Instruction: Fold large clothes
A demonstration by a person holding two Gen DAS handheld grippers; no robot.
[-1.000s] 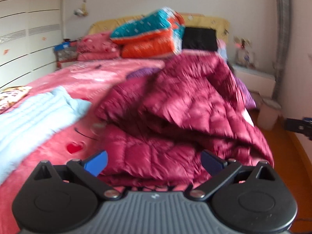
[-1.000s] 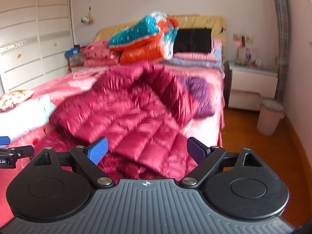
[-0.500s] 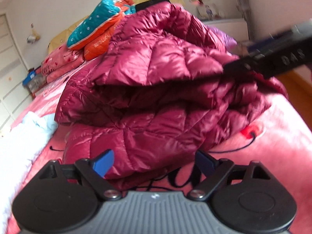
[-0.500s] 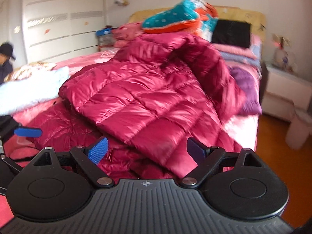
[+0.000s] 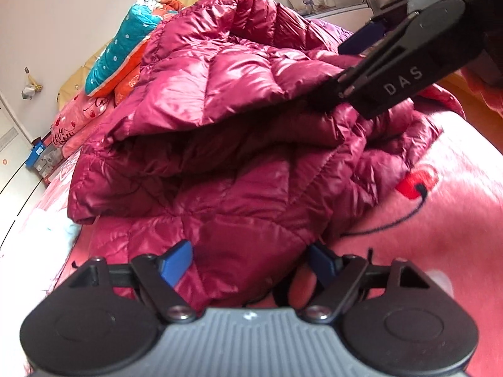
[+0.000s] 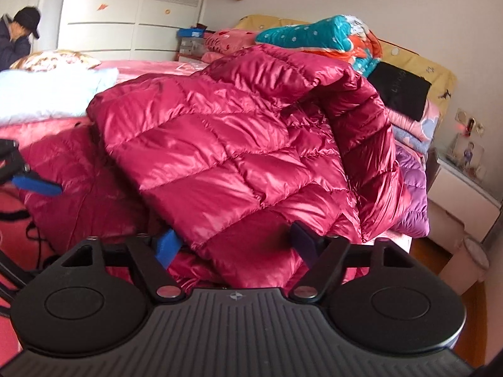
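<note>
A large dark red quilted down jacket lies bunched in folds on the pink bed. My left gripper is open, its blue pads either side of the jacket's near lower hem. My right gripper is open around the edge of the jacket's upper flap. In the left wrist view the right gripper reaches in from the upper right onto that flap. In the right wrist view a left gripper fingertip shows at the left edge.
Folded quilts and pillows are stacked at the headboard. A light blue blanket lies on the bed's left. A person sits by the white wardrobe. A nightstand and a bin stand right of the bed.
Both grippers have moved in close to the jacket. The left dropped low to the near hem; the right came up to the upper flap's edge. Both stayed open.
</note>
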